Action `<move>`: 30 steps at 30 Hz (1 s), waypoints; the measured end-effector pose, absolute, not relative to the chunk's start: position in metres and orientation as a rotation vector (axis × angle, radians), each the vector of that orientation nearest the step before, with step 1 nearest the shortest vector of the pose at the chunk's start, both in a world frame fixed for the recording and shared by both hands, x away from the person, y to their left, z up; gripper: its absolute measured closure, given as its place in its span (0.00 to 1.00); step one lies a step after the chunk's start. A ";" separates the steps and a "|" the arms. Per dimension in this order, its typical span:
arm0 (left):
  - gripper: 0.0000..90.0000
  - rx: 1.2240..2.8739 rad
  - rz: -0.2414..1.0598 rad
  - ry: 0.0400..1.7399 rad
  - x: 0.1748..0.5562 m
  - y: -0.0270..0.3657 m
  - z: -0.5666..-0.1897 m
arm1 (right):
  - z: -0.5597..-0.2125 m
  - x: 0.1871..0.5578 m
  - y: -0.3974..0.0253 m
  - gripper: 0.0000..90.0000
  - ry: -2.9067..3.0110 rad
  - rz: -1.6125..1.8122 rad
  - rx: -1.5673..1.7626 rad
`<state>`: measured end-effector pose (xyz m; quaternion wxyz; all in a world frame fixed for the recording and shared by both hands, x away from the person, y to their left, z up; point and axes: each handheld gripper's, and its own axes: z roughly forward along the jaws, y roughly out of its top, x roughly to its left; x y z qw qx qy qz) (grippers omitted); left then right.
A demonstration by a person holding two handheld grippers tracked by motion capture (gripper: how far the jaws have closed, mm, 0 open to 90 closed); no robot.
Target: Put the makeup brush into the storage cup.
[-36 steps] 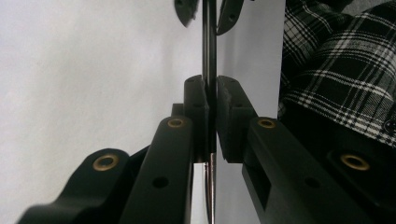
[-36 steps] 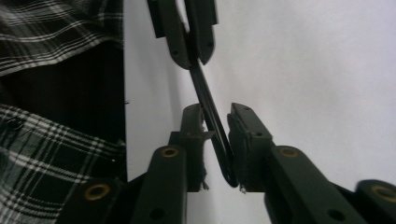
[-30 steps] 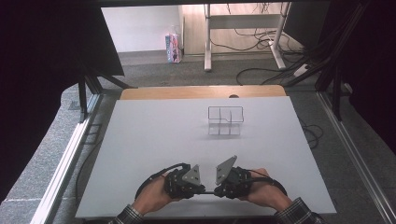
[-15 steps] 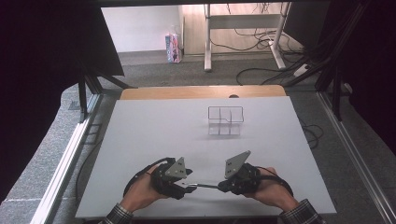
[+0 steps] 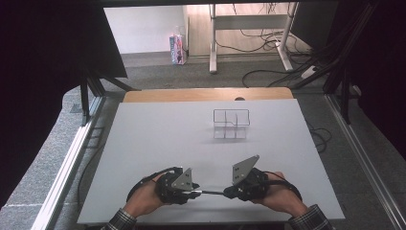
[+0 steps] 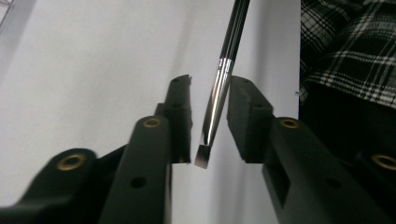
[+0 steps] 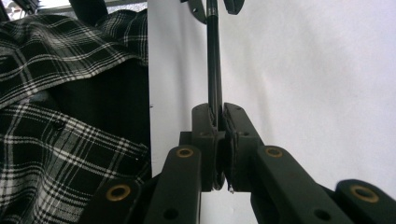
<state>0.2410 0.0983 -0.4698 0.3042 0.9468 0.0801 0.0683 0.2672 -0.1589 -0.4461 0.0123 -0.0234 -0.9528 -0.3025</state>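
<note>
A thin black brush (image 5: 211, 192) with a silver ferrule lies level between my two grippers near the table's front edge. My right gripper (image 5: 227, 193) is shut on its black handle (image 7: 214, 56), jaws pressed together (image 7: 215, 111). My left gripper (image 5: 197, 191) is open; the ferrule and flat bristle tip (image 6: 203, 158) sit in the gap between its jaws (image 6: 210, 85) and seem to touch neither. A wire basket (image 5: 231, 123) with compartments stands empty at mid-table, well beyond both grippers.
The white tabletop (image 5: 158, 139) ends in a wooden strip (image 5: 206, 94) at the far side. Metal rails run along both sides. A small carton (image 5: 177, 48), desk legs and cables are on the floor behind. A plaid sleeve (image 7: 56, 93) is close to the front edge.
The two grippers have drawn apart from nearly touching and moved slightly toward the front edge. The brush now spans the gap between them.
</note>
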 end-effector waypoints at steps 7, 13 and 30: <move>0.90 2.535 0.185 0.113 0.237 0.095 -0.471 | -0.448 0.267 -0.158 0.93 -2.961 -0.930 -0.042; 0.94 2.562 0.186 0.071 0.235 0.091 -0.470 | -0.449 0.268 -0.160 0.86 -2.961 -0.931 -0.044; 0.94 2.660 0.213 -0.005 0.229 0.069 -0.467 | -0.460 0.256 -0.124 0.78 -3.062 -0.801 0.038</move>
